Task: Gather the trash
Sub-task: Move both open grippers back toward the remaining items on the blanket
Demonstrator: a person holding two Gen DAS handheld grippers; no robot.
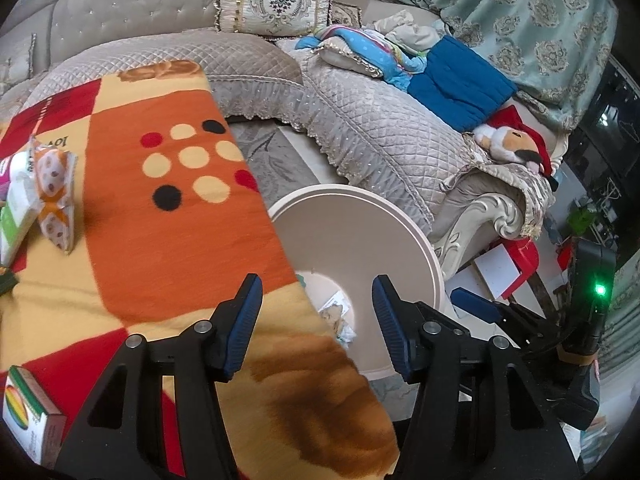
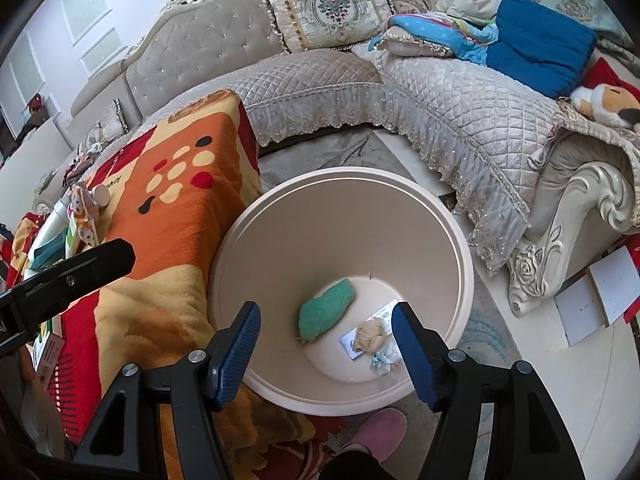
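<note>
Trash lies at the bottom of the bin, both grippers, left and right, spread empty above it, so next reach for the wrappers beside the bin.

At your twelve o'clock runs a beige tufted sofa with quilted grey seat covers and an embroidered cushion. At one o'clock a blue folded blanket lies on it; at two, a plush toy rests by the carved cream armrest. A teal patterned curtain hangs behind. White panelled wall brightens your ten o'clock. Pale patterned floor lies below.
</note>
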